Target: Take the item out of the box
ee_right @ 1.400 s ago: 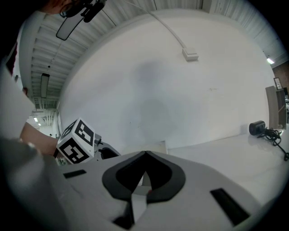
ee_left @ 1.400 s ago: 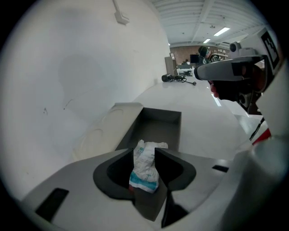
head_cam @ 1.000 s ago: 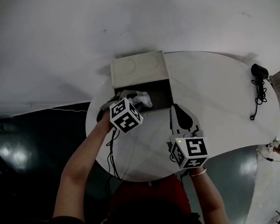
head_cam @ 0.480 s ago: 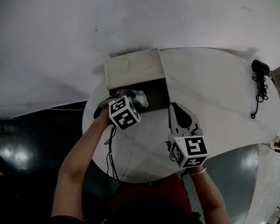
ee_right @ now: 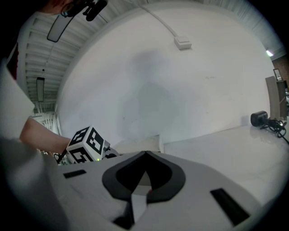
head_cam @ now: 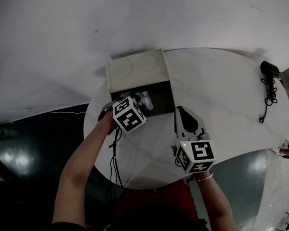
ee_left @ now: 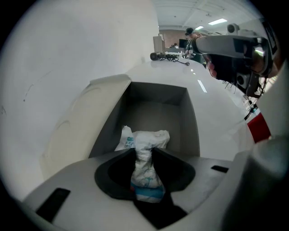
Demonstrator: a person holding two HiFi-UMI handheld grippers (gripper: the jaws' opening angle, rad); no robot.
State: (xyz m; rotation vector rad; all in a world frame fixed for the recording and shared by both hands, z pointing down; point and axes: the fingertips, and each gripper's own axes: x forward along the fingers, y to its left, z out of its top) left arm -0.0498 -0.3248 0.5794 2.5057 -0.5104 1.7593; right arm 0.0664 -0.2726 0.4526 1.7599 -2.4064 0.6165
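An open box (head_cam: 163,96) with a dark inside and a pale lid (head_cam: 138,69) folded back stands on the round white table (head_cam: 227,94). My left gripper (head_cam: 136,99) is shut on a crumpled white packet (ee_left: 145,160) with blue print, holding it just above the box's near edge; the packet's top (head_cam: 146,100) shows past the jaws. The box's dark inside (ee_left: 158,113) lies beyond the packet. My right gripper (head_cam: 187,116) rests on the table right of the box, jaws closed with nothing between them (ee_right: 144,155).
A small black device with a coiled cable (head_cam: 269,83) lies at the table's far right. The left gripper's marker cube (ee_right: 88,144) shows in the right gripper view. A white wall (head_cam: 67,25) runs behind the table; dark floor lies to the left.
The left gripper with the packet has shifted slightly back toward me and up from the box. The right gripper has stayed still.
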